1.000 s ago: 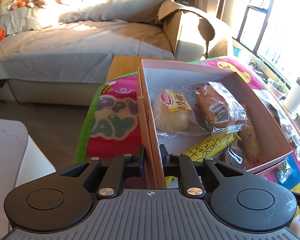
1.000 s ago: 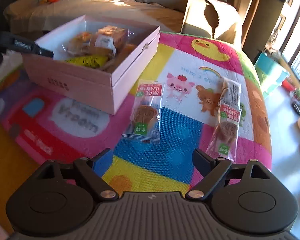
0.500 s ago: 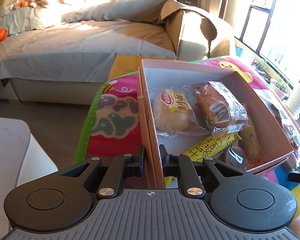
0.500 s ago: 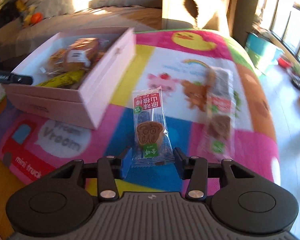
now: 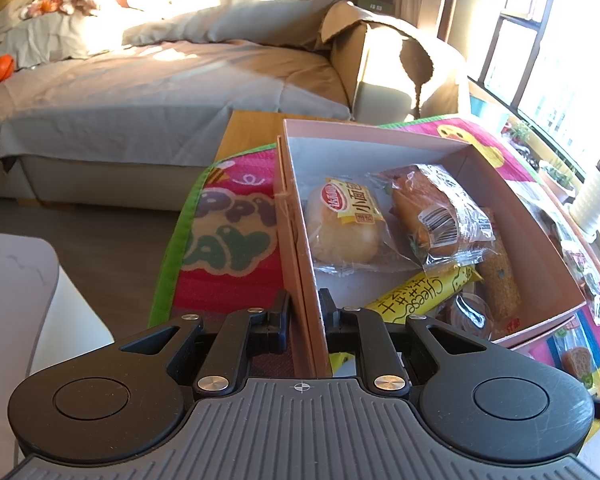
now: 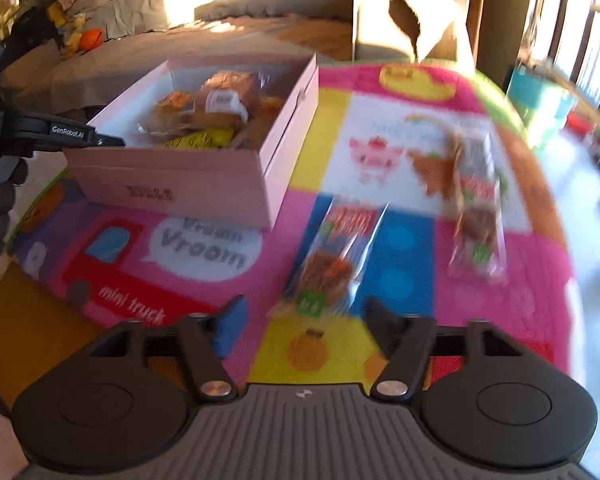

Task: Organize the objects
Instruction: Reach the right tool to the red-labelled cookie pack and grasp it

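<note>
Clear-wrapped snack packet [image 6: 332,264] lies just beyond right hand-held gripper [image 6: 304,320].

Left claw [image 5: 303,312] clamped; right claw [image 6: 305,322] just reopened, empty.

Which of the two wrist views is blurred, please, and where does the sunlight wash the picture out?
Right wrist view: motion blur smears the two snack packets on the mat, while the pink box stays fairly readable. Left wrist view: sharp, the bun wrapper print legible; glare burns out the sofa cushions and the window. Both views bend straight edges near the borders.
</note>
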A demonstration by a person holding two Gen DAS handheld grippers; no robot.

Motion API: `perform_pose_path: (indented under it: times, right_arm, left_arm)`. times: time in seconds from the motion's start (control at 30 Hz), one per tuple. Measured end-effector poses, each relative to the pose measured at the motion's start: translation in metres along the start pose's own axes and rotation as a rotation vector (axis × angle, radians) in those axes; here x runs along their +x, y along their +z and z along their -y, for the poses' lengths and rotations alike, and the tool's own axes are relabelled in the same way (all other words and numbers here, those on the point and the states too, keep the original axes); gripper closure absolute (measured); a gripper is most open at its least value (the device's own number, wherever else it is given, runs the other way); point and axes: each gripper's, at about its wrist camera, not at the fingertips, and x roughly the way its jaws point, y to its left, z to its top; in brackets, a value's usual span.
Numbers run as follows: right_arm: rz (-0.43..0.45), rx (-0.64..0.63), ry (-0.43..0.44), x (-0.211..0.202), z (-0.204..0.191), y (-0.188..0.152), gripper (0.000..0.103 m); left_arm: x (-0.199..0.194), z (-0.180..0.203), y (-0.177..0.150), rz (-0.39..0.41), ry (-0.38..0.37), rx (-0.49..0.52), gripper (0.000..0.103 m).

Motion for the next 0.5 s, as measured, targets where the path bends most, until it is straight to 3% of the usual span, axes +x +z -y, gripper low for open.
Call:
perform_pose_path:
  times: [0.13,0.3,0.4,0.43,0.5]
  right_arm:
    - [0.035,0.007,-0.058,0.007,0.012,0.012,0.013]
    - [-0.04,0.128,0.029,0.03,0.028,0.013,0.013]
    - [-0.043,0.127,0.085,0.035,0.02,0.011,0.013]
    - [-0.04,0.106,0.09,0.037,0.015,0.011,0.015]
    - [-0.042,0.06,0.086,0.038,0.005,0.011,0.027]
  left_arm:
    - [-0.001,0.0,0.0,0.002,-0.001,-0.001,0.086]
    - [-0.001,0.0,0.001,0.003,-0.007,-0.006,0.086]
    - [0.0,-0.001,0.001,0.002,-0.007,-0.005,0.086]
    - [0.0,-0.001,0.001,0.002,-0.007,-0.005,0.086]
    - [0.0,-0.001,0.001,0.002,-0.006,-0.005,0.086]
